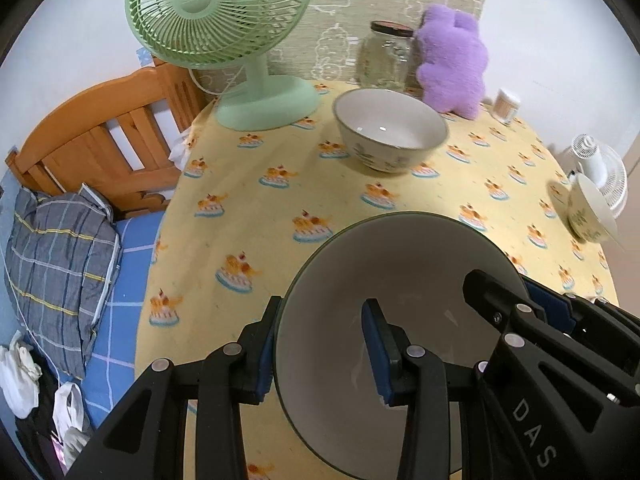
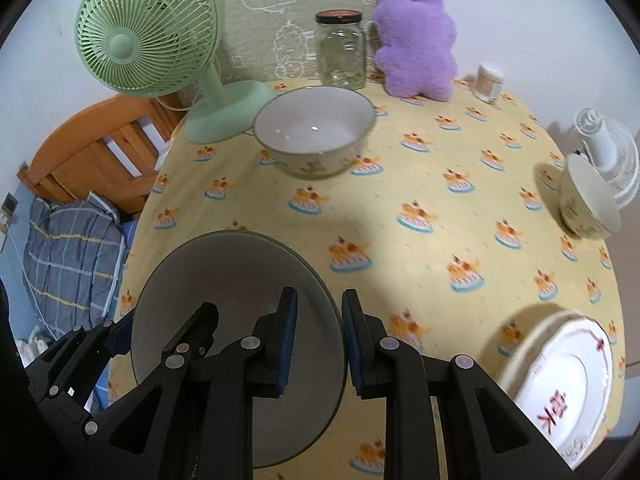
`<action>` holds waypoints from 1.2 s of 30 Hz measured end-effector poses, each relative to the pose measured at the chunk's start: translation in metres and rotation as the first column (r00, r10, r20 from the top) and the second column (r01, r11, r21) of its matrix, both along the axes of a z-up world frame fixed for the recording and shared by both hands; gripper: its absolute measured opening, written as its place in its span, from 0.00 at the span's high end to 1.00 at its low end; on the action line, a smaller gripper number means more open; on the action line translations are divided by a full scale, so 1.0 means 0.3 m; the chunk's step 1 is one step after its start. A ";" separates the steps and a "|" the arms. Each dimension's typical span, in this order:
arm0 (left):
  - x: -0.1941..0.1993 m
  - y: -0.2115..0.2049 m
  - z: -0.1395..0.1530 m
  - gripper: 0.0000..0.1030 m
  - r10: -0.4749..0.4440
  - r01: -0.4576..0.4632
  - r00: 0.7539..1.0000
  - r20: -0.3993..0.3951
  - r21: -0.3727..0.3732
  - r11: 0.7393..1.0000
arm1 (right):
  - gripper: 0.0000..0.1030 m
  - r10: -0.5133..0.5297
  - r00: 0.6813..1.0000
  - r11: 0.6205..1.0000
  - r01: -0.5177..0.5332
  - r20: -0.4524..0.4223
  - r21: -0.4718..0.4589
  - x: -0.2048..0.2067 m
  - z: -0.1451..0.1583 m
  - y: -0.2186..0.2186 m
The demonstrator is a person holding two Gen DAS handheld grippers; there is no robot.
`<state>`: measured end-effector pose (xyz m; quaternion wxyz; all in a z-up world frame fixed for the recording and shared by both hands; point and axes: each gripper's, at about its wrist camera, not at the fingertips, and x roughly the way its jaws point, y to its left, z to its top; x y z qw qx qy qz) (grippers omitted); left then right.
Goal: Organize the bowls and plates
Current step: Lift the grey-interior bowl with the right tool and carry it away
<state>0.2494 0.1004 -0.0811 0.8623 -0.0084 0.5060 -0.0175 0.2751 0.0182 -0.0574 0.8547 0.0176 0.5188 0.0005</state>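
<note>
Near bowl (image 1: 400, 344) at 6 o'clock on worktop (image 1: 256, 224), rim pinched by left gripper (image 1: 324, 352) and right gripper (image 2: 318, 344) jaws (thin grips): uneven lift could tip or drop it.

Left wrist view: camera above the near edge of the table (image 1: 248, 184), facing the far edge and wall, with a held bowl (image 1: 360, 320) close to the lens. Right wrist view: camera beside it above the same near edge, facing the same way, with that bowl (image 2: 224, 272) close at lower left. Both views share the far-edge green fan (image 1: 218, 14) (image 2: 148, 40), glass jar (image 1: 386, 56) (image 2: 341, 50), purple plush (image 1: 452, 60) (image 2: 416, 40) and central bowl (image 1: 390, 128) (image 2: 314, 128).
</note>
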 end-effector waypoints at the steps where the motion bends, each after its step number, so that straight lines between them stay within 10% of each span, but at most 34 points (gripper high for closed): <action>1: -0.015 -0.011 0.004 0.62 -0.003 0.003 1.000 0.000 -0.001 1.000 | 0.75 -0.003 1.000 1.000 0.003 0.000 -0.002 -0.021 0.007 -0.014; 36: -0.300 -0.232 -0.106 0.62 0.001 -0.001 0.997 -0.073 -0.004 1.000 | 0.75 0.011 0.997 1.000 -0.013 -0.074 -0.020 -0.328 -0.068 -0.230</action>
